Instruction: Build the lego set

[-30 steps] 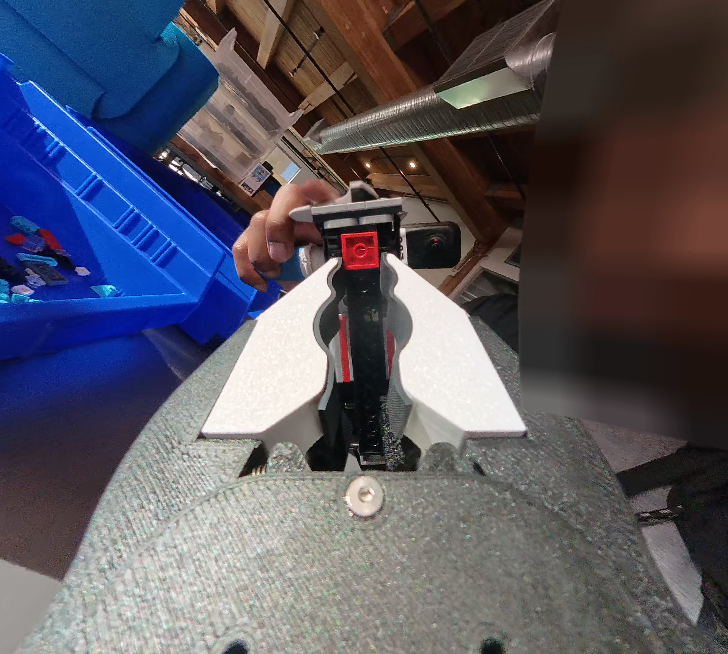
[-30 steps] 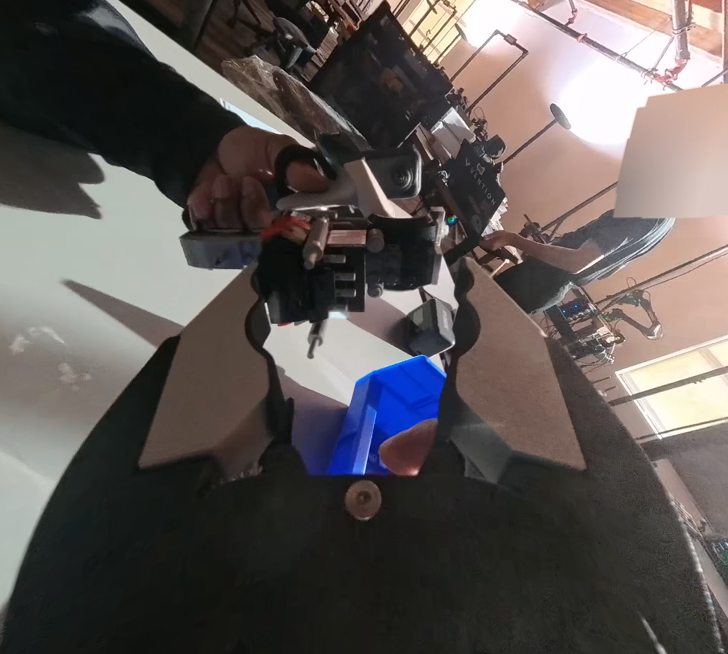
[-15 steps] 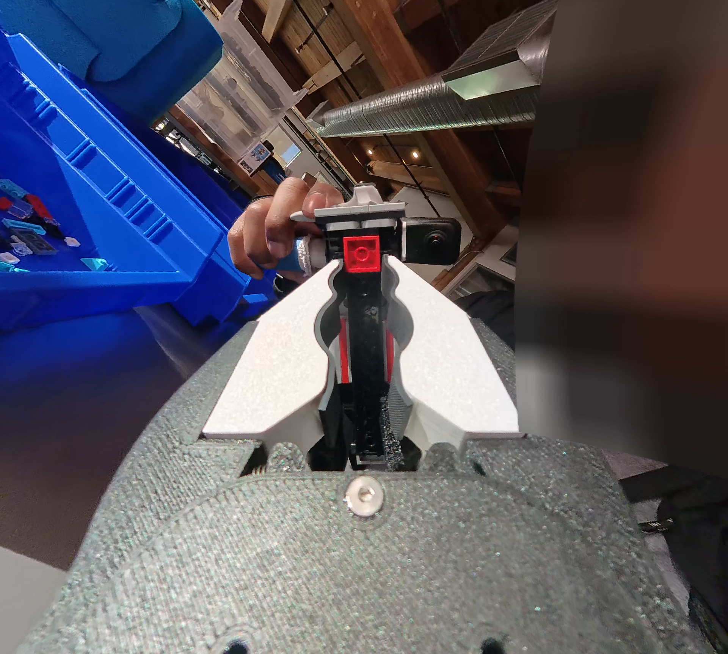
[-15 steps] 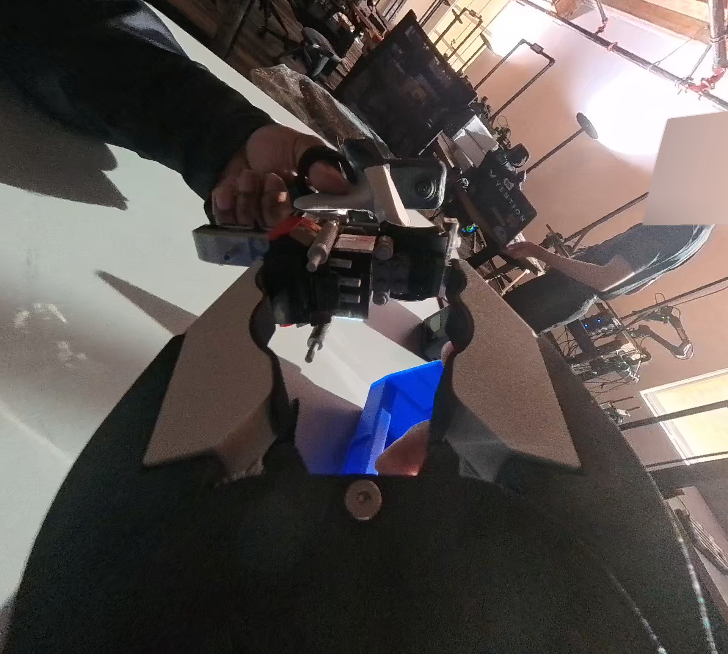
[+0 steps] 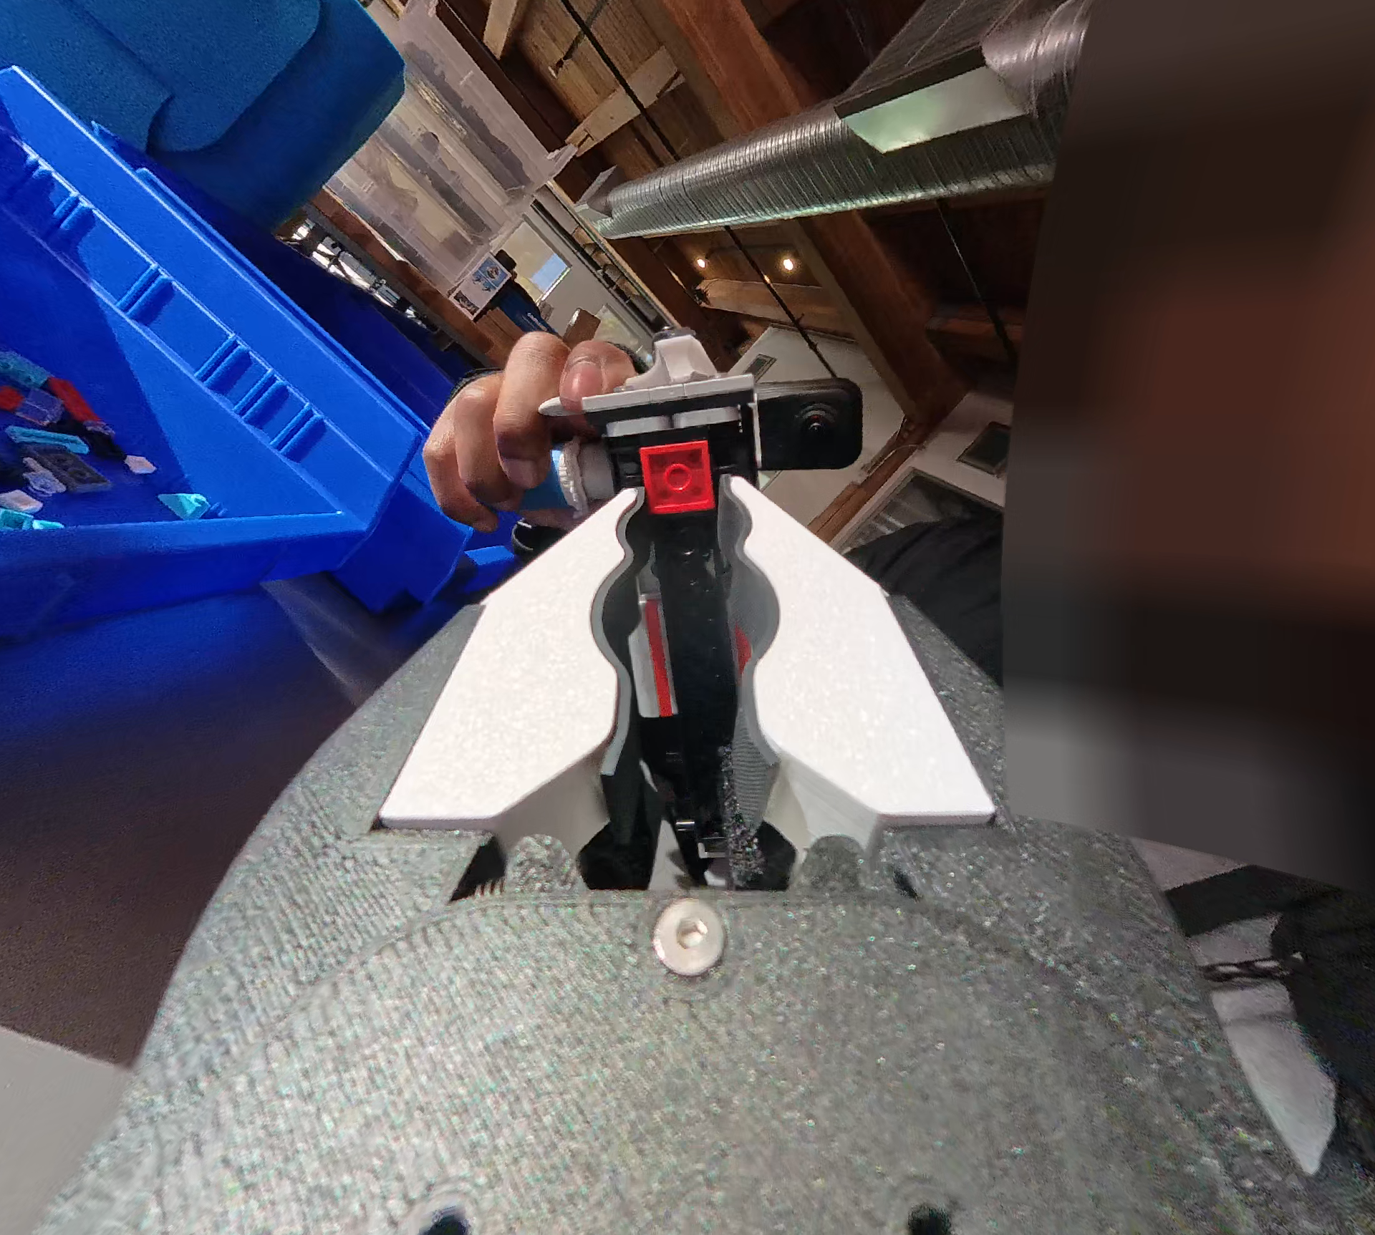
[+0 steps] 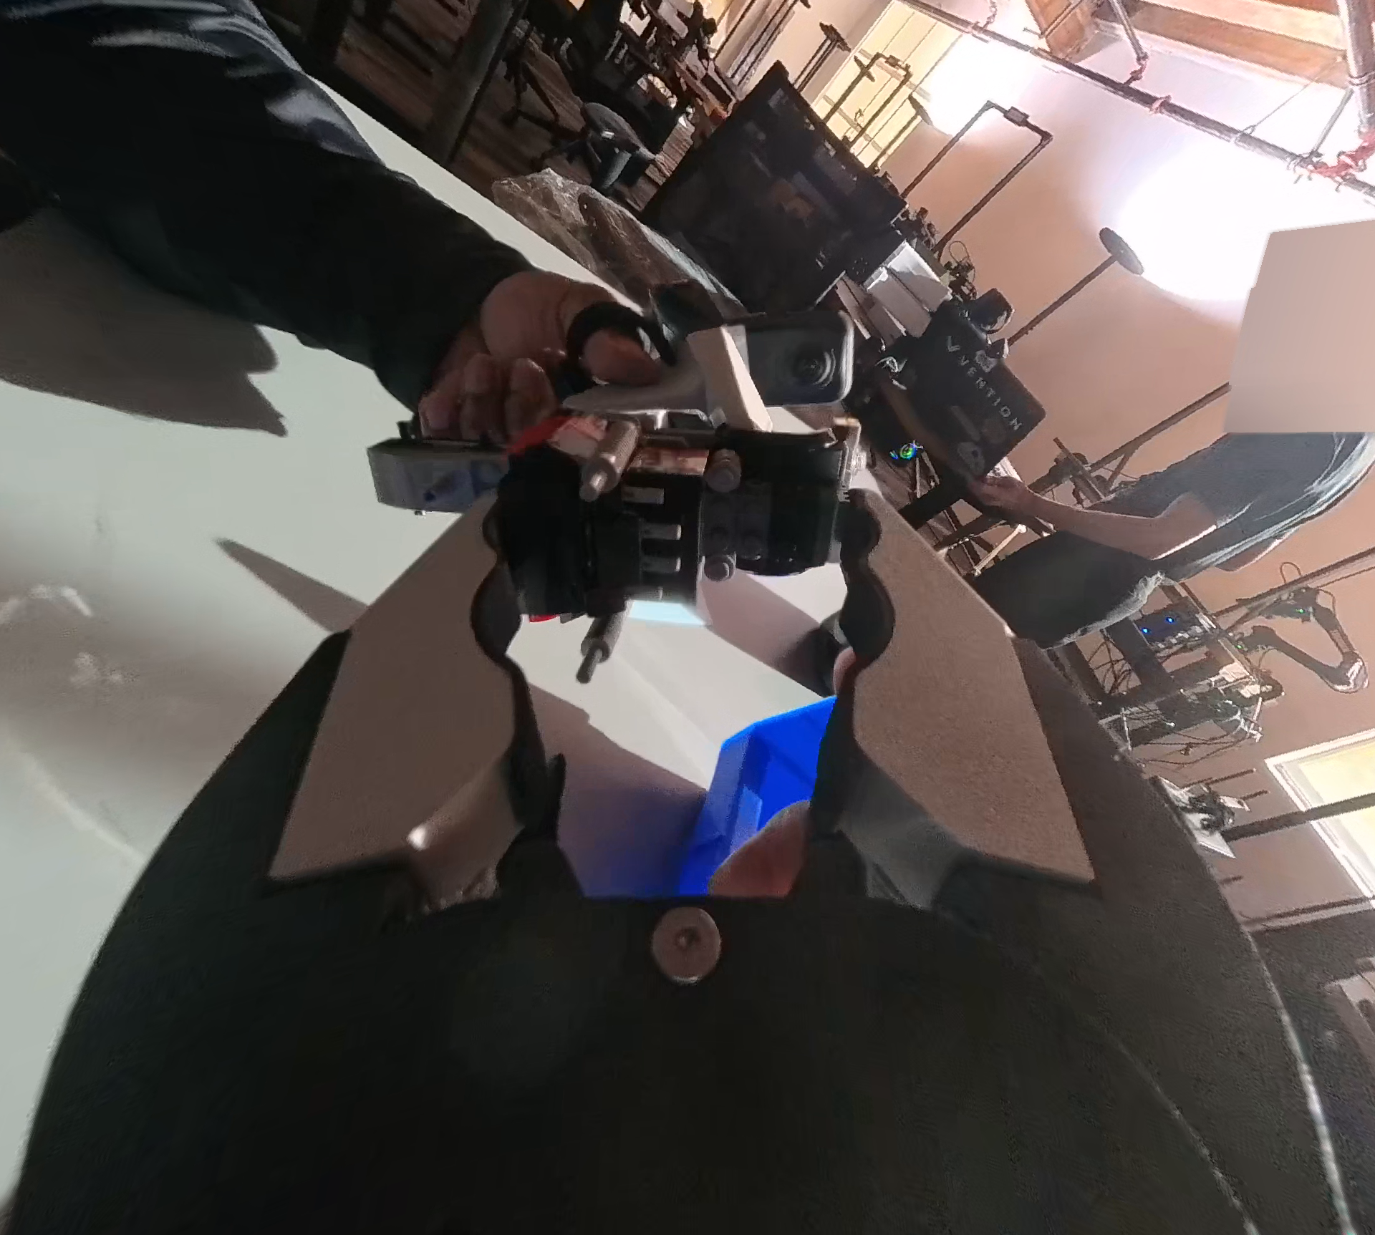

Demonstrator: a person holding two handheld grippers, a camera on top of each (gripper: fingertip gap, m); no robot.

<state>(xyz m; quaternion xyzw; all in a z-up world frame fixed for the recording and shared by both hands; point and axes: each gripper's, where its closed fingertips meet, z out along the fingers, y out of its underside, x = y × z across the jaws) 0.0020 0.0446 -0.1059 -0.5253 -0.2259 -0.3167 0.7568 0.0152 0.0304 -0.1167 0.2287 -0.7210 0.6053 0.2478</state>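
In the left wrist view my left gripper (image 5: pixel 681 493) is shut on a long, thin black lego build (image 5: pixel 688 604) with red and grey side strips. A red square piece (image 5: pixel 675 478) sits at the build's far end. My right gripper (image 5: pixel 662 392) faces me there, held by a hand (image 5: pixel 506 433). In the right wrist view my right gripper (image 6: pixel 673 522) has its jaws set wide. Its fingertips press on the two sides of the black build (image 6: pixel 617 530), which is held up off the table. The left gripper's camera (image 6: pixel 803 366) shows just above it.
A blue bin (image 5: pixel 223 381) with several loose small pieces (image 5: pixel 52 448) stands at the left; it also shows under the right gripper (image 6: pixel 766 775). The white table (image 6: pixel 111 530) lies below. A dark sleeve (image 6: pixel 223 121) reaches in. A seated person (image 6: pixel 1190 493) and a monitor (image 6: pixel 781 195) are far off. Both grippers' tips are close together, under 4 cm apart.
Both grippers have kept the same hold on the build and moved together. The blue bin has slid left and down in the left wrist view.
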